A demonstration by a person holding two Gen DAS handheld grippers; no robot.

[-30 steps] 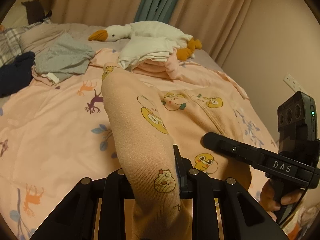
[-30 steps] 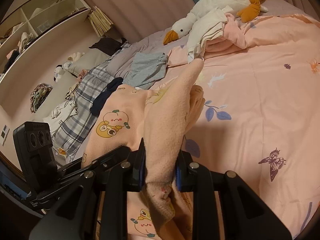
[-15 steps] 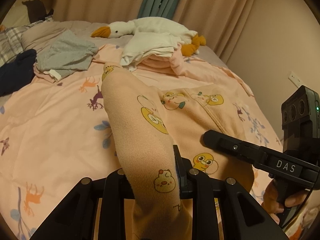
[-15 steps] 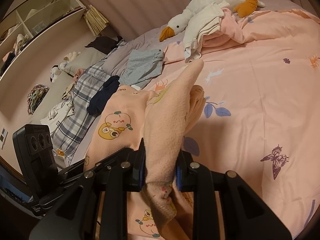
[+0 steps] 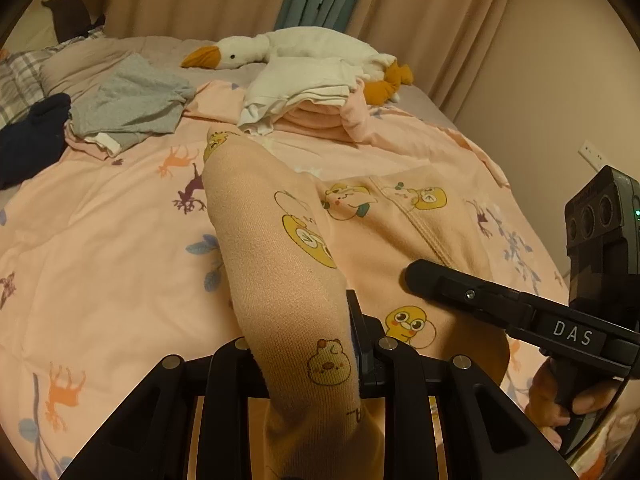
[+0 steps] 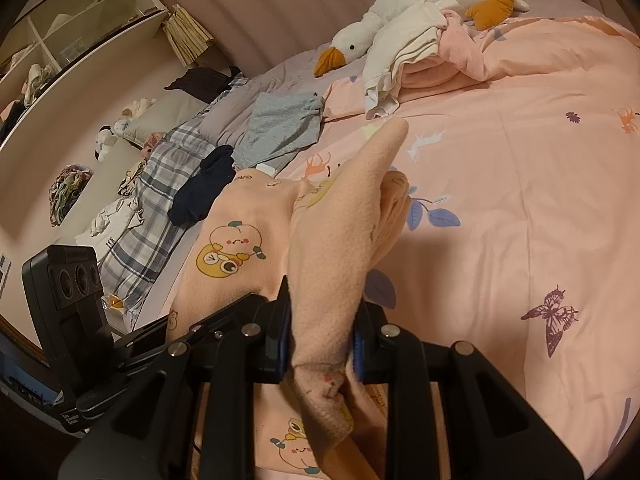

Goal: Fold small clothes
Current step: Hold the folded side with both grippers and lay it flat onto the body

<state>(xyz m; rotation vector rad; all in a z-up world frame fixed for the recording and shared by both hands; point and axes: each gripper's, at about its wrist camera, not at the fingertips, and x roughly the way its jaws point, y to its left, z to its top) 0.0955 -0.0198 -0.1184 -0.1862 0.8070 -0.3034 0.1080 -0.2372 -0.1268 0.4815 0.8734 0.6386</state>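
Both grippers, left gripper (image 5: 316, 344) and right gripper (image 6: 320, 332), jaws pinching the peach cartoon-print fleece garment (image 5: 360, 240) | fold unfinished | grey top (image 5: 132, 108) waits at ten o'clock.

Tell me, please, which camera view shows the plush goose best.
The left wrist view: the plush goose lies across the far bed, beak to orange feet, only partly covered by a white garment. The right wrist view shows the goose at the warped upper edge, its body cut off by the frame.

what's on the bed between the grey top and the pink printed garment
In the left wrist view, only bare quilt between the grey top and the garment.
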